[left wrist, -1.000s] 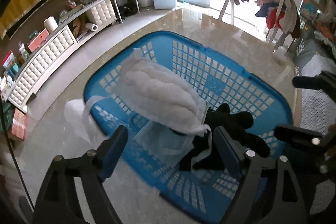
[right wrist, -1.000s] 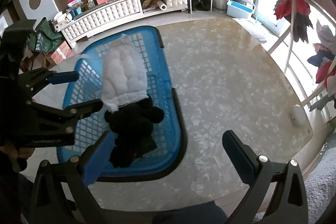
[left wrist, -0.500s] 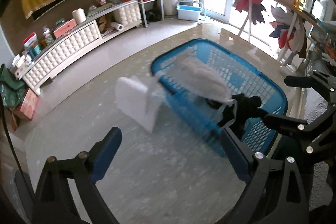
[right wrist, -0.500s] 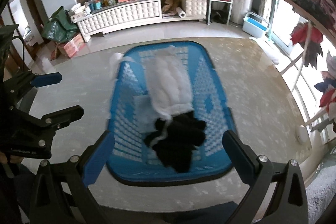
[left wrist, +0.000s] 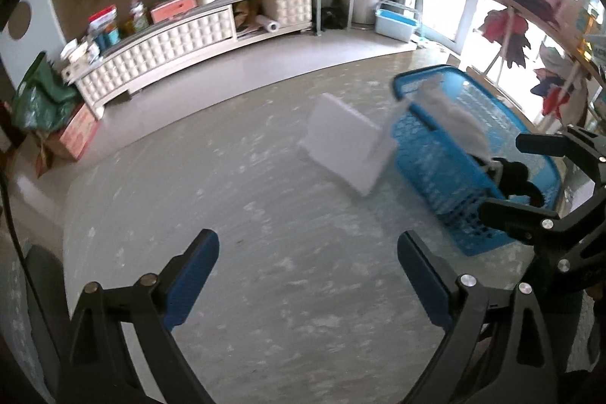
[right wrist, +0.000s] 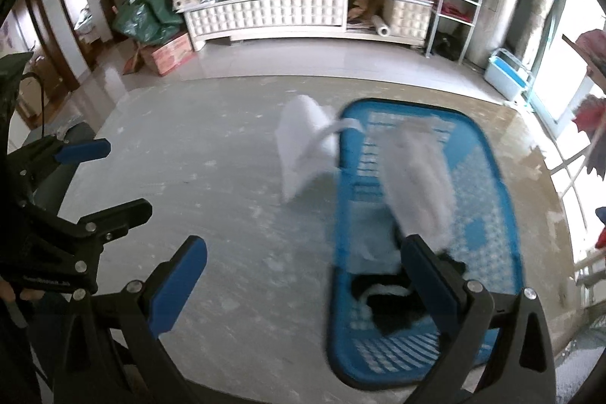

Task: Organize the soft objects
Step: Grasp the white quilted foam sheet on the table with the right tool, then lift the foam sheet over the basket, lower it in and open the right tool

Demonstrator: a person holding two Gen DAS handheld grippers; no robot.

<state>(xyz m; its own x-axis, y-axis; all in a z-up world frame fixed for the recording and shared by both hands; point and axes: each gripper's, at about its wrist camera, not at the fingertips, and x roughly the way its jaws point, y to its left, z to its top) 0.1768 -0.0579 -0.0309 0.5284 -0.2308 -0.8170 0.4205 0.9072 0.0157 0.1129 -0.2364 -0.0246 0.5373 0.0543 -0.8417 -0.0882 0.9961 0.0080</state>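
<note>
Between items: left gripper (left wrist: 305, 269) and right gripper (right wrist: 303, 277) both agape, empty. Next: fetch white cloth (right wrist: 303, 146) draped outside blue basket (right wrist: 488, 154).

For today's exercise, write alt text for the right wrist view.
A blue laundry basket on a marbled table holds a white fluffy item and a black one. The open right gripper is empty.
</note>
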